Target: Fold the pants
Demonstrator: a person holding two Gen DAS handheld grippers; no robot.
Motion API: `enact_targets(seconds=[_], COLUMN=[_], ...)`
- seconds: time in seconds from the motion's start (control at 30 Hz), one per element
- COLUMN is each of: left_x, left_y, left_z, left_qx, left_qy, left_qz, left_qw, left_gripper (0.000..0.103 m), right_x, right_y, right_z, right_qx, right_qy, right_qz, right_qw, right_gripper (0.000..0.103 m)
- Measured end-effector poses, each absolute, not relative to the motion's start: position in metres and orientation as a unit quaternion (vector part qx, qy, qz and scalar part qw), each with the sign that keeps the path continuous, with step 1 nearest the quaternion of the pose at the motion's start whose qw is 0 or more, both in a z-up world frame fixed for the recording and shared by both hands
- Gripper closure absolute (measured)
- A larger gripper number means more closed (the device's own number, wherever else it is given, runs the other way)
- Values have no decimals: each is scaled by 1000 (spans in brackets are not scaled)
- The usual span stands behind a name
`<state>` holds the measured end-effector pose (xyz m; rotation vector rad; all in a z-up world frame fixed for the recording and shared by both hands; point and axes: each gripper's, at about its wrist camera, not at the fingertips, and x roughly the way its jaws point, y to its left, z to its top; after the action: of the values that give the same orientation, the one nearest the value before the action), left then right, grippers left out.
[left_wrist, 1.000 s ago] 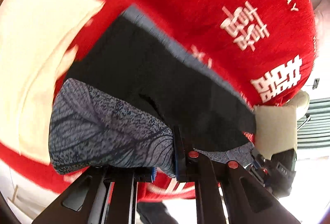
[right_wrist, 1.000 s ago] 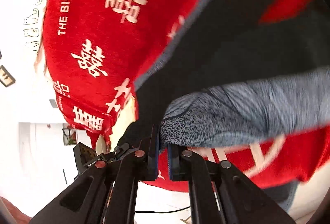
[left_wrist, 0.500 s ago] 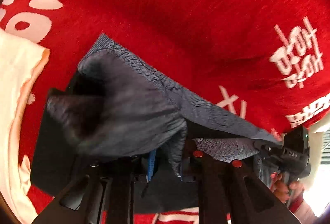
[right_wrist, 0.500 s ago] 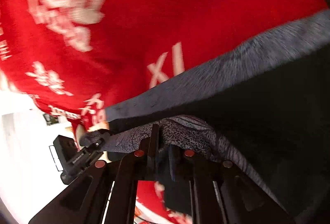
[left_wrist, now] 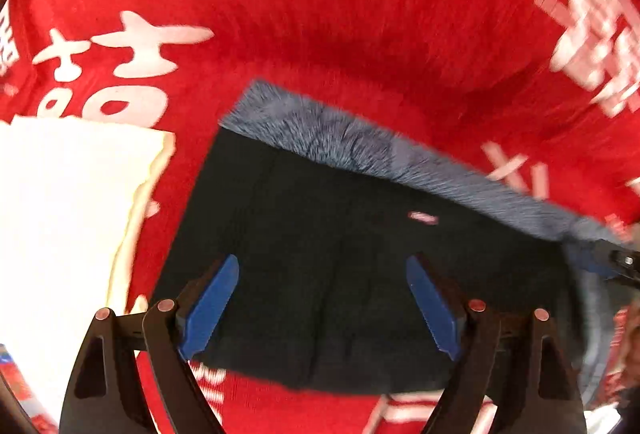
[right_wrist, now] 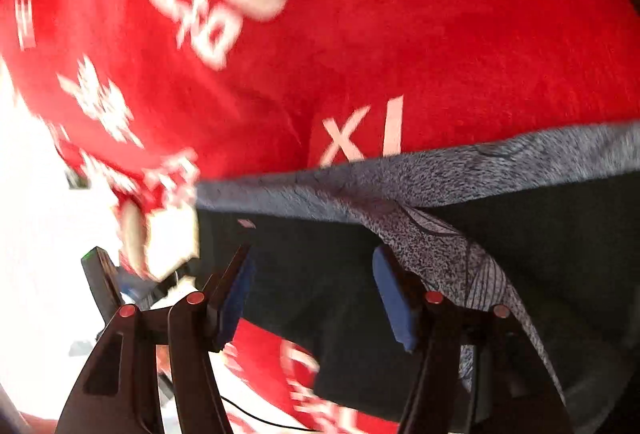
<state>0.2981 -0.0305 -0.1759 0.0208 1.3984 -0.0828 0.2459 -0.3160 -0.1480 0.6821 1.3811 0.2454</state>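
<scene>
The pants point(left_wrist: 360, 258) lie folded on the red cloth point(left_wrist: 320, 14): a dark inner side faces up, with a grey patterned band point(left_wrist: 360, 146) along the far edge. My left gripper point(left_wrist: 322, 304) is open and empty just above the dark fabric. In the right wrist view the same pants point(right_wrist: 520, 254) show the grey band point(right_wrist: 440, 170) and a patterned flap point(right_wrist: 452, 254) running past the right finger. My right gripper point(right_wrist: 314, 294) is open, with the flap lying beside its right finger, not held.
A cream folded cloth point(left_wrist: 60, 214) lies on the red cloth to the left of the pants. The red cloth's edge point(right_wrist: 120, 170) and a bright floor are at the left of the right wrist view. The other gripper point(left_wrist: 620, 262) shows at the right edge.
Both grippers held the pants' grey fabric and carried it over onto the dark part. Now both have opened and let go, and the pants lie flat.
</scene>
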Motion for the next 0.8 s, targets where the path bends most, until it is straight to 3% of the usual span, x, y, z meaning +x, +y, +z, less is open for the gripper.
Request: enact_targets(seconds=[0.07,0.13,0.27,0.4,0.63,0.8], left_x=[299,295,290,277,214,161], left_y=[-38,-48,-58,-63,-117,-171], left_z=[-191,-195,-200,-175,-143,-138], left_qx=[32,63,100,73,51,48], left_qy=[647,635,645,648,651,662], left_qz=[-24,-21,-26,-38,-120,-220], left_qw=[761,769,757,757,748,715], left_gripper=[17,6,4,4,4,4], right_x=[251,253,238,208,129,24], right_y=[-313,-316,-329,-352,-381,-400], right_z=[-167,-171,-154,-125,-110,-109], right_qx=[269,291,337,387,398,406], right_qy=[644,636,599,543,549,553], right_qz=[93,96,101,112,68,-30], right_qw=[710,708,719,737,732,727], right_gripper=[38,38,37,20,20,20])
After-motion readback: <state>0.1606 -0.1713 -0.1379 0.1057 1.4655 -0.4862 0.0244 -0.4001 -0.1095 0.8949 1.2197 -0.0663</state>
